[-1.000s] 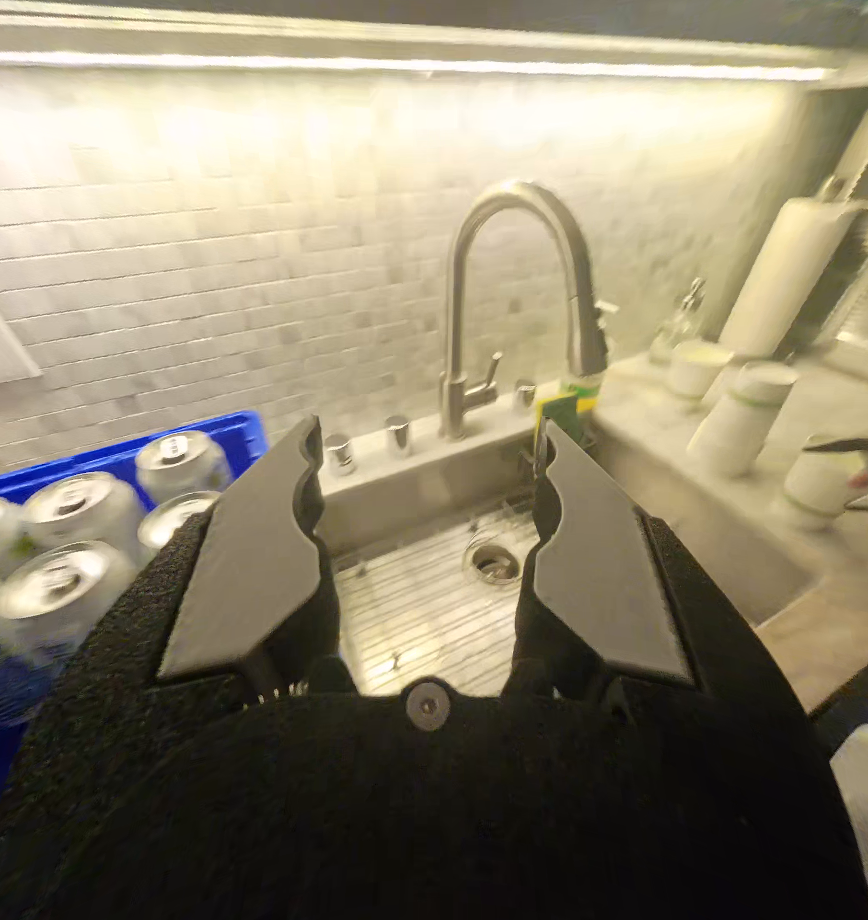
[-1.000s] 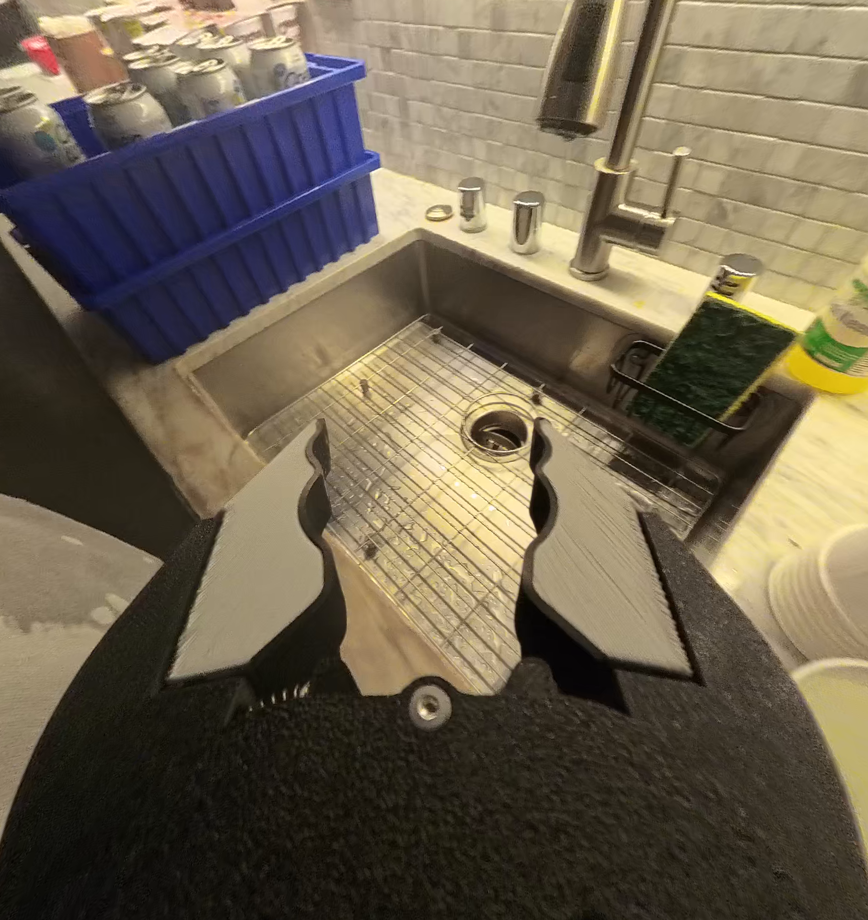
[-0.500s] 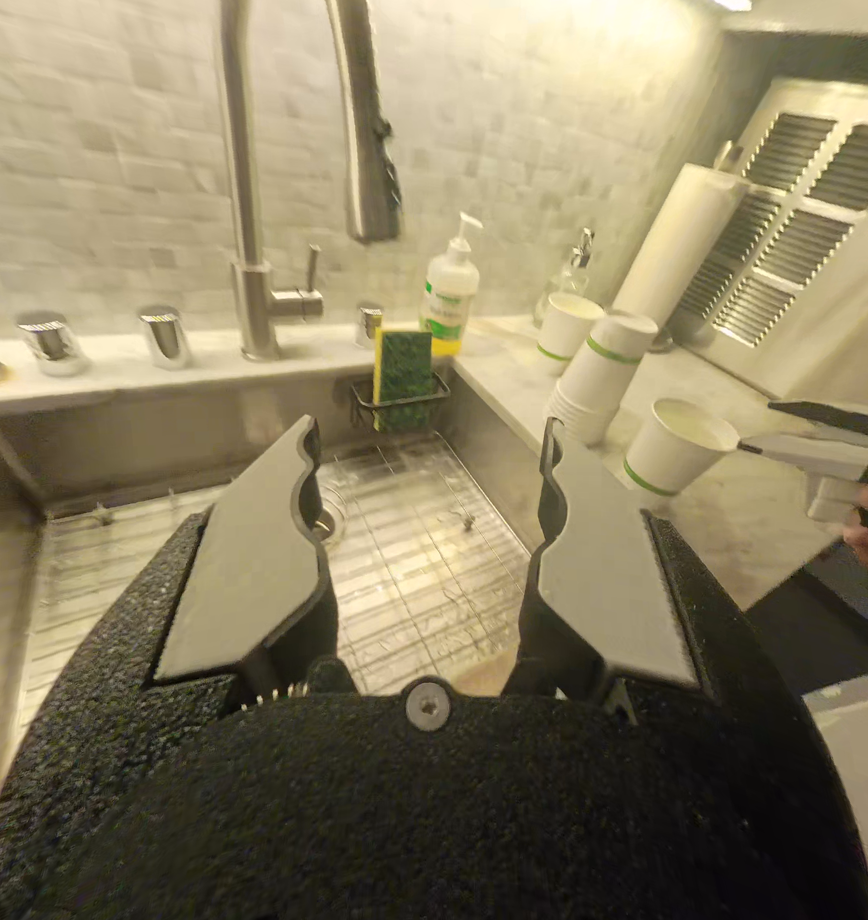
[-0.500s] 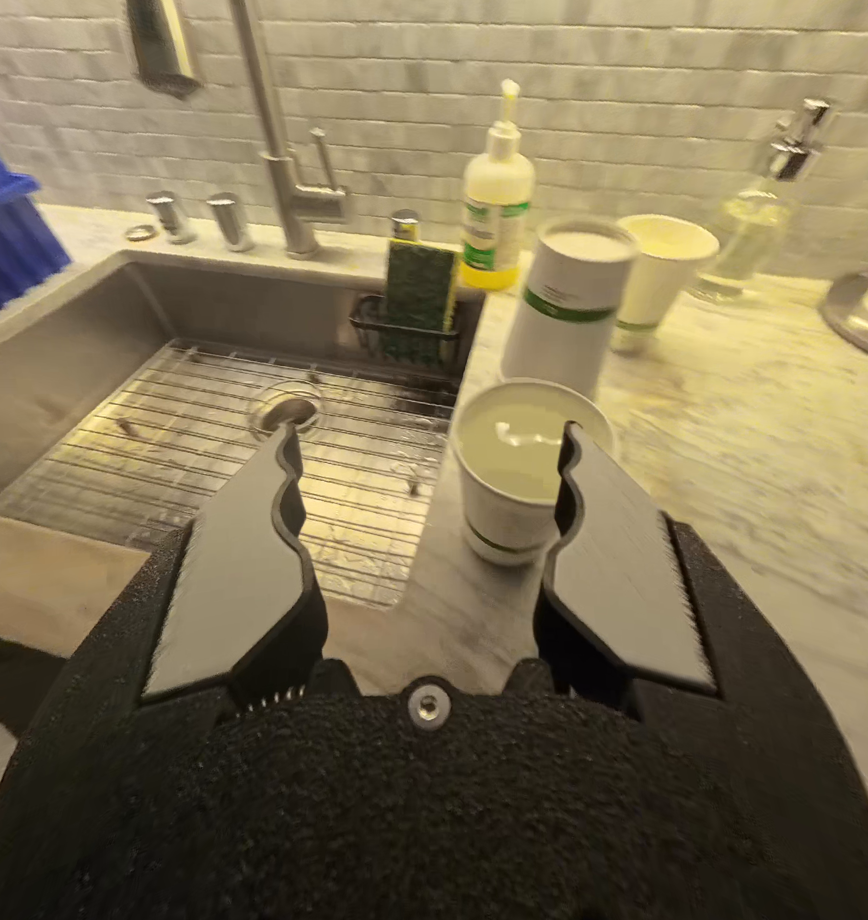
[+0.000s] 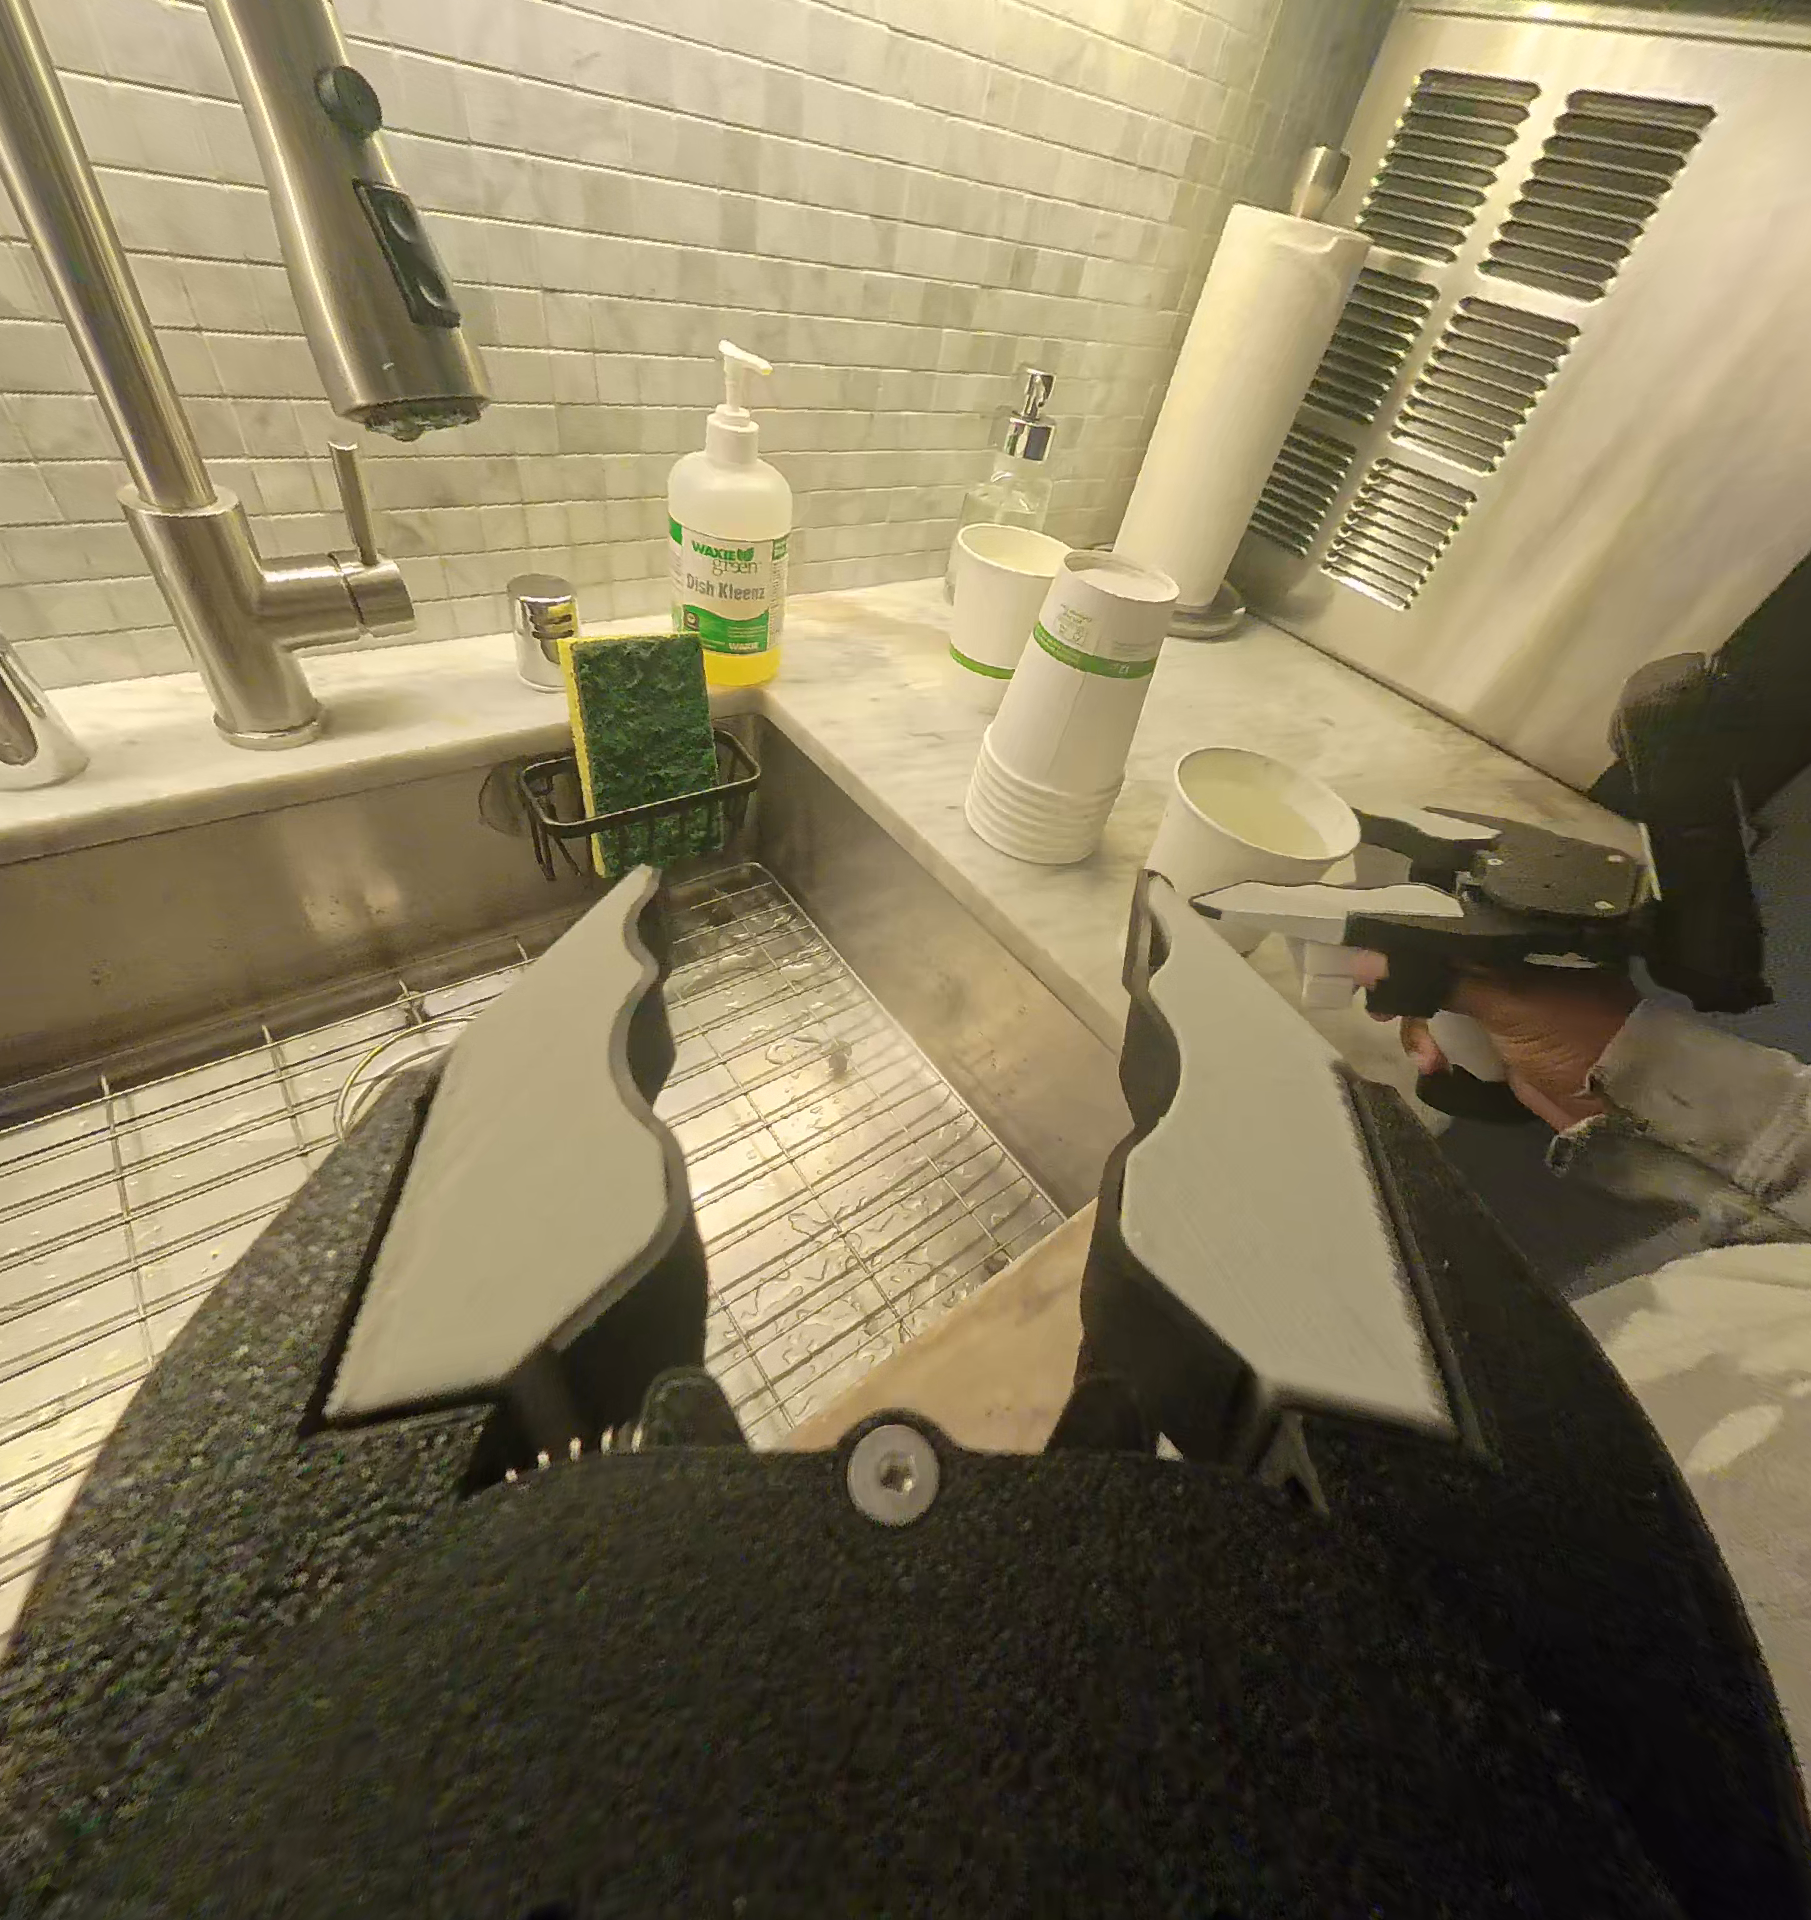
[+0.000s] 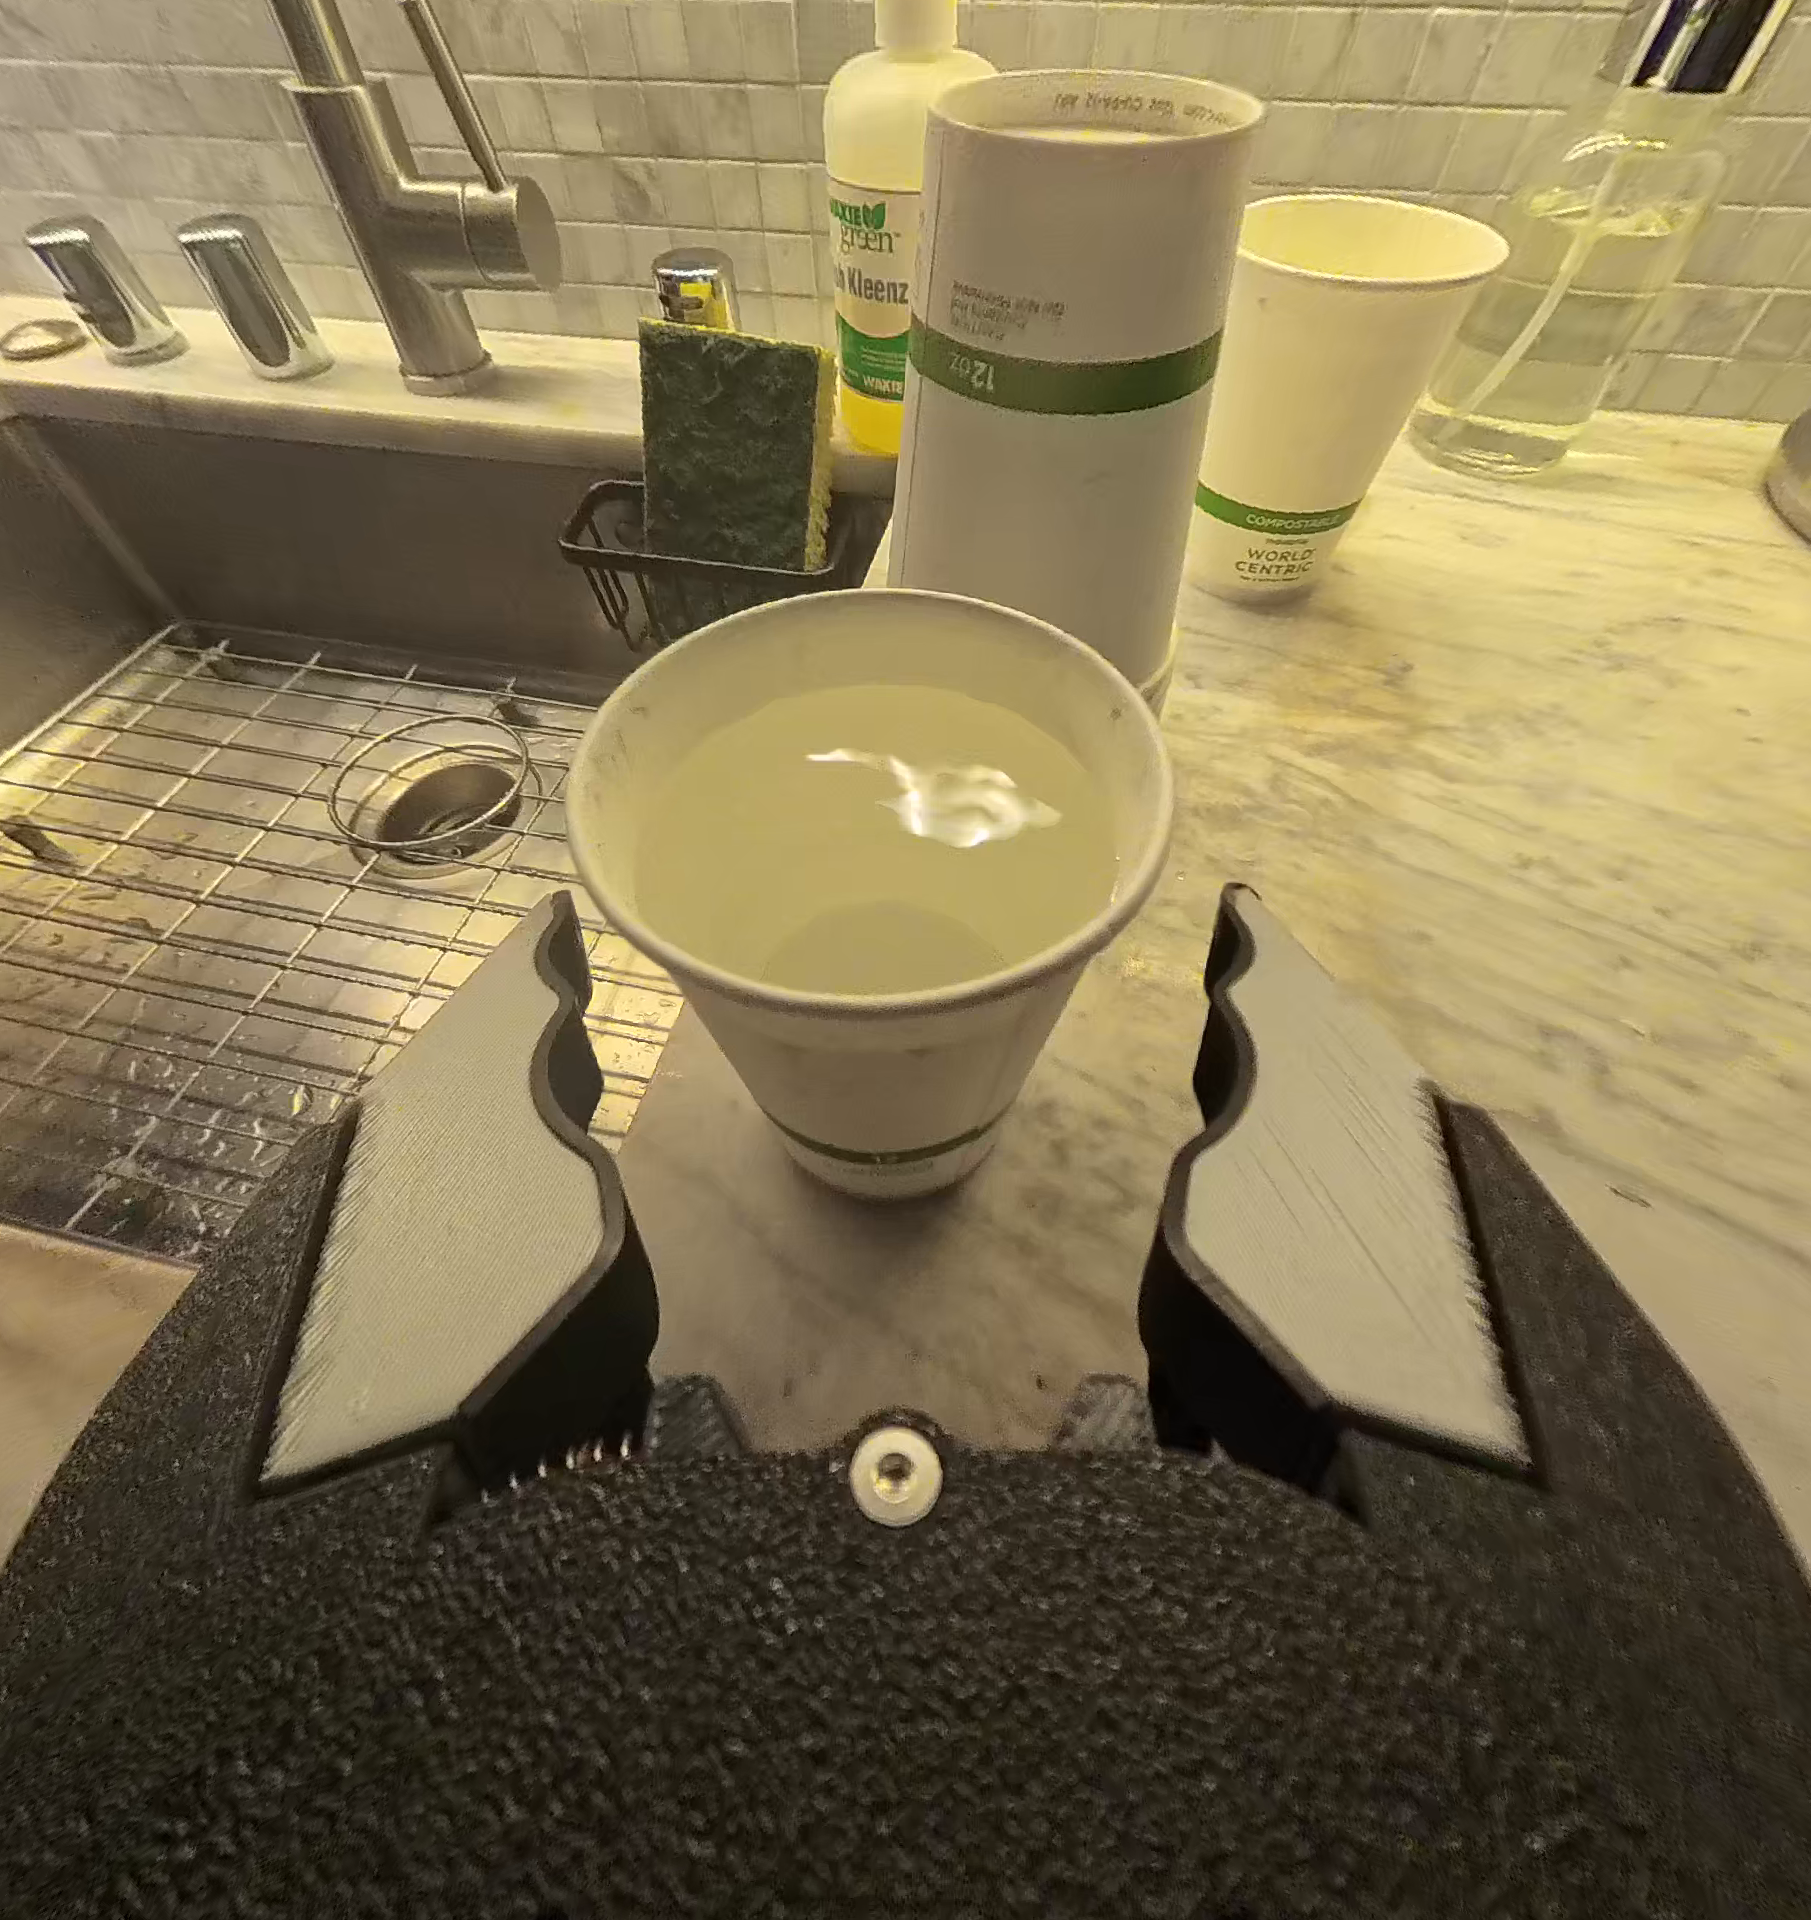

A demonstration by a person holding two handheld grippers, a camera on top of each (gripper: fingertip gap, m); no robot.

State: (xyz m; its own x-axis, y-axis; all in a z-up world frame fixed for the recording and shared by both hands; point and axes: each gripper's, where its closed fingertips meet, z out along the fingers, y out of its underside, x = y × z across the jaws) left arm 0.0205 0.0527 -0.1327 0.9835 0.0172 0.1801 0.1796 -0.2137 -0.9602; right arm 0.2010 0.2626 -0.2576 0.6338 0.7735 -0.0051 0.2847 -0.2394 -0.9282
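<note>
Directly behind filled cup (image 6: 870, 831): inverted cup stack (image 6: 1067, 343); sink (image 6: 205, 520) beside.

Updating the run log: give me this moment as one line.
left claw: open, empty, above sink | right claw: open, straddling filled paper cup, no contact seen | cup: upright on counter beside sink

Both grippers wide open, nothing held

Left gripper (image 5: 890, 914) hangs with jaws spread; right gripper (image 6: 896, 914) is spread too, gripped by a hand (image 5: 1524, 1049)
</note>
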